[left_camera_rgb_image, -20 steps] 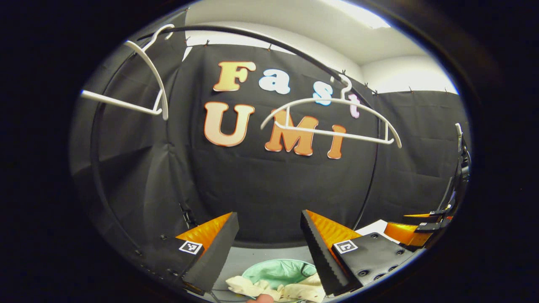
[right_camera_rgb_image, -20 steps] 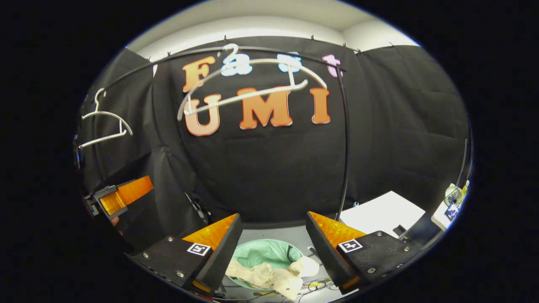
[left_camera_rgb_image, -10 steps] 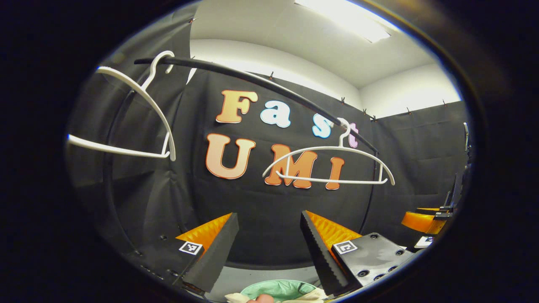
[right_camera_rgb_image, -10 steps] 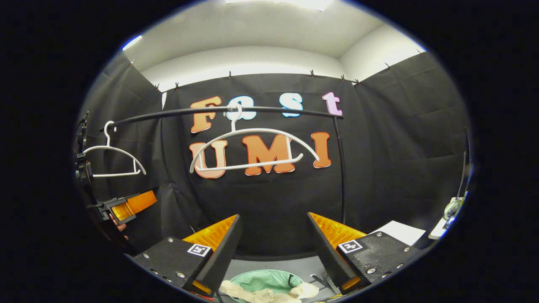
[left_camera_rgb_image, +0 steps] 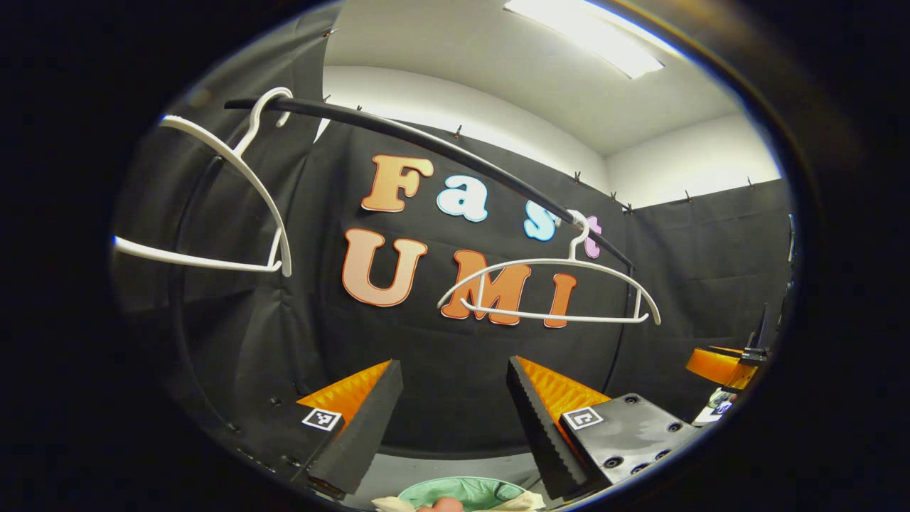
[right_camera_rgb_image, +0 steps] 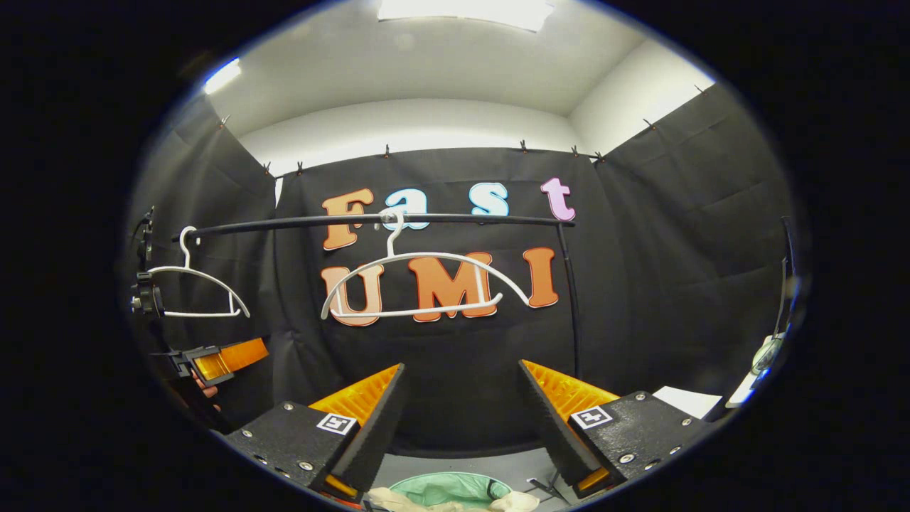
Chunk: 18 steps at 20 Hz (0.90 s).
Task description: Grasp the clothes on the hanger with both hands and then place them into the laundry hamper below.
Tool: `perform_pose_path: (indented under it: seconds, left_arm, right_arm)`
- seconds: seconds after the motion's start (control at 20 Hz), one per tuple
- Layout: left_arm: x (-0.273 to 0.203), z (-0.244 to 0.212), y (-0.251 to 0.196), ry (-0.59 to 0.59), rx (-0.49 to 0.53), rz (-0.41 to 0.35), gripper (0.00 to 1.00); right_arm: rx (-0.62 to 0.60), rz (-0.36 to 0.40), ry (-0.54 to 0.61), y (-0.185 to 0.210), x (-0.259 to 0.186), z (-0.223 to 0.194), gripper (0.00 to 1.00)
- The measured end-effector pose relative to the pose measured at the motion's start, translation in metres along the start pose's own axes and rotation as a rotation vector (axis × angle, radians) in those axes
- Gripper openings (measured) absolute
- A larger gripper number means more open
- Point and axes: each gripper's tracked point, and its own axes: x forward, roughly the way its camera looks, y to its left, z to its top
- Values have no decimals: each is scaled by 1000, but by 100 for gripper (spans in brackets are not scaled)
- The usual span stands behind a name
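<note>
Over the last second I have tipped both tools upward, so the hamper (left_camera_rgb_image: 461, 491) and the clothes (right_camera_rgb_image: 434, 503) in it have slid down to the bottom edge of each view and the rail (left_camera_rgb_image: 426, 146) has dropped toward the middle. To my left, the left hanger (left_camera_rgb_image: 213, 206) hangs bare near the rail's left end; my left gripper (left_camera_rgb_image: 449, 416) is spread wide and holds nothing. Farther right the right hanger (left_camera_rgb_image: 547, 288) is bare too, and my right gripper (right_camera_rgb_image: 458, 419) gapes wide and empty. I judge the drop done. The clothes are a pale cream, crumpled heap lying over the hamper's rim, against its mint-green lining.
</note>
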Motion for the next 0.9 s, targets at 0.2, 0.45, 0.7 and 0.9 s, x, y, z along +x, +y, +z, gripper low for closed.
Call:
perform_pose_path:
  seconds: [0.2, 0.45, 0.7, 0.9]
  left_arm:
    - [2, -4, -3, 11, -3, -6, 94]
    - [5, -8, -8, 18, 12, -13, 97]
    - [6, -9, -16, 17, 36, -32, 100]
    - [5, -10, -20, 26, 32, -39, 97]
  right_arm:
    - [6, -2, 16, 0, 1, -7, 94]
    - [8, -2, 25, 3, 6, -14, 94]
    - [14, -7, 39, 2, 8, -19, 94]
    - [24, -14, 49, -1, 8, -22, 94]
